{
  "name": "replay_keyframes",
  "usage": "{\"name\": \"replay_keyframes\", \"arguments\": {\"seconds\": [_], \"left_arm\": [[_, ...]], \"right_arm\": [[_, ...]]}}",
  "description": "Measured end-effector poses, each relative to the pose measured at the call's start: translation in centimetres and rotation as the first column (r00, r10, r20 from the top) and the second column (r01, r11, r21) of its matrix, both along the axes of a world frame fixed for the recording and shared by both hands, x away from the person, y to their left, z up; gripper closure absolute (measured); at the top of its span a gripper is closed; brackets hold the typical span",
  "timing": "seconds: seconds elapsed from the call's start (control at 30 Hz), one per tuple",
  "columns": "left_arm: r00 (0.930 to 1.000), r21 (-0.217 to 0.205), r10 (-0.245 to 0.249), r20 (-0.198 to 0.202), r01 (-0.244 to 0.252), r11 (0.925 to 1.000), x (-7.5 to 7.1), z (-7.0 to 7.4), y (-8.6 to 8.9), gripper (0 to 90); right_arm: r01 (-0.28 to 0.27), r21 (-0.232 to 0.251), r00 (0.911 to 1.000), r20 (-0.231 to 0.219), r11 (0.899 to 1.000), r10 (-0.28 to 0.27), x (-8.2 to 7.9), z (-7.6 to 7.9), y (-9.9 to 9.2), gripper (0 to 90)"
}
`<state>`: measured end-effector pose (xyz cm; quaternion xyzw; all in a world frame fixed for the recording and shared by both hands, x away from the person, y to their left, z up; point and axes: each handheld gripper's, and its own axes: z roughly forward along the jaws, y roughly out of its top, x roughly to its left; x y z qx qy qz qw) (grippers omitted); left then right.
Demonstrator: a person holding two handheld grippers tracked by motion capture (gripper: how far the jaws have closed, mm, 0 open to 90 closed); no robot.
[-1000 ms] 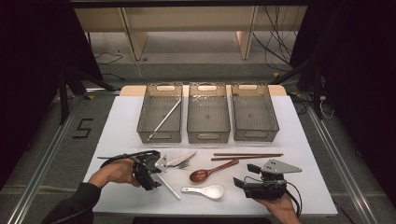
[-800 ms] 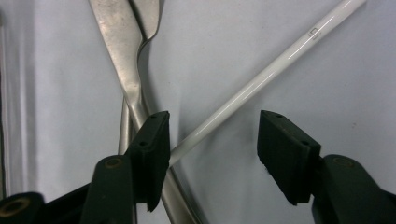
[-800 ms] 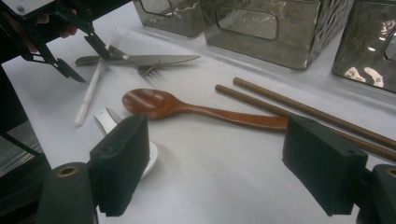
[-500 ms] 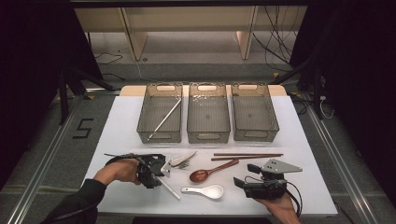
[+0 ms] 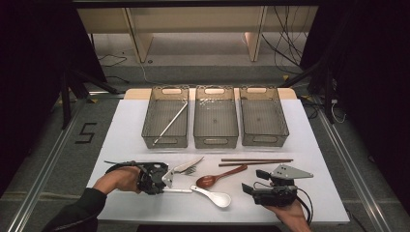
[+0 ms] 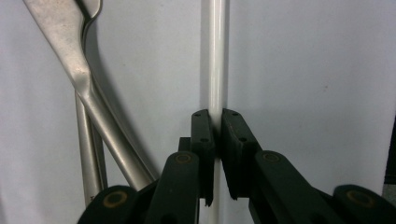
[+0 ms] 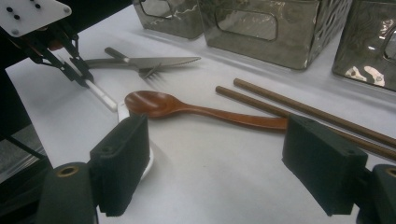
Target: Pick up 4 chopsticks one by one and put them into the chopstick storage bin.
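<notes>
White spoon (image 5: 212, 195) lies near the front edge of the table (image 5: 125, 130), bowl to the right, its thin handle running left into my left gripper (image 5: 167, 180). The jaws have just been closing and now pinch that handle between their pads, as the left gripper view confirms at the handle (image 6: 215, 70). Just beyond the grip, a knife (image 5: 186, 166) and a fork (image 5: 190, 170) lie crossed. Right of them rests a wooden spoon (image 5: 220, 176), with two chopsticks (image 5: 256, 161) behind it. My right gripper (image 5: 249, 182) sits at the front right, jaws wide apart and holding nothing. Along the back stand three clear bins (image 5: 215, 141); the left one holds a metal rod (image 5: 170, 123).
</notes>
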<state>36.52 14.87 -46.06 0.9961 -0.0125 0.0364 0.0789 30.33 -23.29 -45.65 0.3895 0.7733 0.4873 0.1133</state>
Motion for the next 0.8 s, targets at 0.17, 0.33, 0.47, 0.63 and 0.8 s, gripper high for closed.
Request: {"name": "replay_keyframes", "arguments": {"seconds": [0.17, 0.33, 0.47, 0.63, 0.8], "left_arm": [[0.9999, 0.01, 0.011, -0.009, -0.011, 0.9999, 0.1, 0.3, 0.1, 84.1], [0.9988, -0.023, 0.049, 0.004, -0.049, 0.9986, 0.4, 2.0, 0.7, 84.2], [0.9899, -0.109, 0.141, 0.017, -0.138, 0.9845, 1.2, 4.0, 1.3, 84.2], [0.936, -0.291, 0.35, 0.04, -0.324, 0.9003, 3.2, 7.0, 2.0, 84.1], [0.8592, -0.444, 0.511, 0.034, -0.445, 0.7779, 5.7, 9.4, 2.5, 84.1]], "right_arm": [[0.001, 0.0, 1.0, -0.001, 1.0, -0.001, 0.0, 0.0, 0.0, 23.9], [0.001, 0.001, 1.0, 0.0, 1.0, -0.001, 0.0, 0.0, 0.0, 23.9], [0.001, 0.0, 1.0, 0.001, 1.0, -0.001, 0.0, 0.0, 0.0, 23.9], [0.001, 0.001, 1.0, 0.001, 1.0, -0.001, 0.0, 0.0, 0.0, 23.9], [0.001, 0.0, 1.0, 0.002, 1.0, -0.001, 0.0, 0.0, 0.0, 23.9]]}}
